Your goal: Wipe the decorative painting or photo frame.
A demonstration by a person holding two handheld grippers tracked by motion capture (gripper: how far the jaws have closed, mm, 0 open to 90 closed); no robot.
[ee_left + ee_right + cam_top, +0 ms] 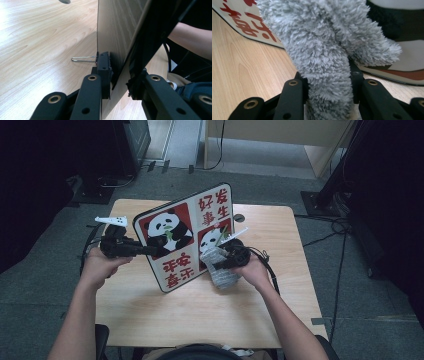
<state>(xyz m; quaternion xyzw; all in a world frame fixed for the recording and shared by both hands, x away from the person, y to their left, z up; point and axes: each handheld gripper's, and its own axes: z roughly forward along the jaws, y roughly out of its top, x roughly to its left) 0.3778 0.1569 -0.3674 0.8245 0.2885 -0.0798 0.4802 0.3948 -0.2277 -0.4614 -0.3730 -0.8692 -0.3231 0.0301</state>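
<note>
A square board (182, 227) printed with pandas and red characters stands tilted on the wooden table (150, 315). My left gripper (150, 251) is shut on the board's left edge. In the left gripper view the jaws (120, 72) clamp the thin edge of the board (117, 32), whose back is wood-patterned. A wire loop (82, 59) sticks out beside the jaw. My right gripper (215, 262) is shut on a grey fluffy cloth (222, 275) that rests against the board's lower right corner. The cloth (324, 50) bulges between the right jaws (328, 82), with the board's printed face (242, 22) behind it.
A round cable hole (239, 218) sits near the table's far edge, behind the board. Cables (330, 237) trail over the grey floor to the right, by a black stand base (320, 200). Bare tabletop lies in front of the board toward the person.
</note>
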